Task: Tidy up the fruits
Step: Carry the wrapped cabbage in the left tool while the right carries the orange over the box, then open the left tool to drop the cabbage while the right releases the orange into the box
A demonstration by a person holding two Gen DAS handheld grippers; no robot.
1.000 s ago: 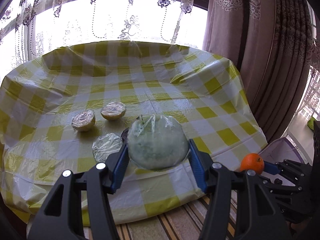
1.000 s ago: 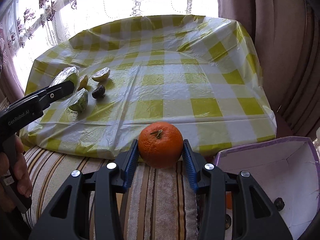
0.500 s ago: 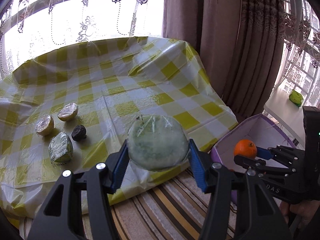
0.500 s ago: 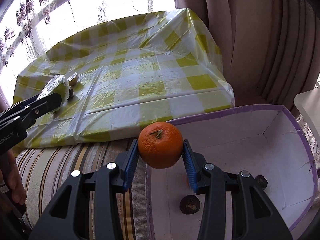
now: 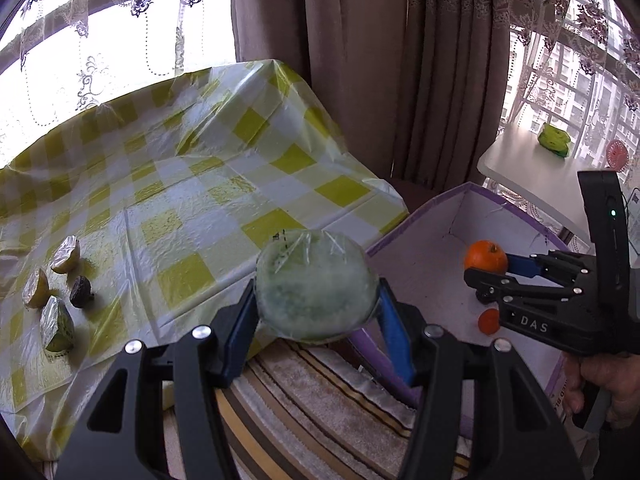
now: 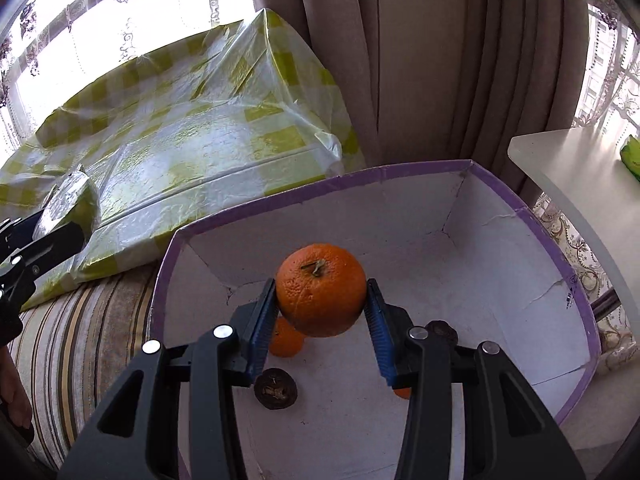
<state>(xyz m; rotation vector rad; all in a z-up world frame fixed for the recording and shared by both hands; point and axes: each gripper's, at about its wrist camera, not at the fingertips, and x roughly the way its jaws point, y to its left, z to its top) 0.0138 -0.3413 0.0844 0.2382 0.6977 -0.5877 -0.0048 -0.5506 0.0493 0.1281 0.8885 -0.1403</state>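
My left gripper (image 5: 318, 304) is shut on a plastic-wrapped green melon half (image 5: 316, 290), held over the table's edge beside the purple-rimmed white box (image 5: 420, 216). My right gripper (image 6: 322, 308) is shut on an orange (image 6: 321, 290) and holds it above the inside of the box (image 6: 360, 176). In the box lie a second orange (image 6: 285, 342), a dark shrivelled fruit (image 6: 275, 389) and another dark fruit (image 6: 442, 330). The right gripper with its orange (image 5: 485, 257) also shows in the left wrist view.
On the yellow-checked tablecloth (image 5: 192, 184) at the left lie wrapped fruit halves (image 5: 66, 256), (image 5: 35, 294), (image 5: 57, 326) and a dark fruit (image 5: 81, 286). Brown curtains (image 6: 420, 60) hang behind the box. A white side table (image 6: 580, 176) stands right. A striped rug (image 5: 320, 392) lies below.
Both grippers have swung right, away from the table and toward the box. The right gripper now holds the orange over the box's interior; the left holds the melon half near its rim.
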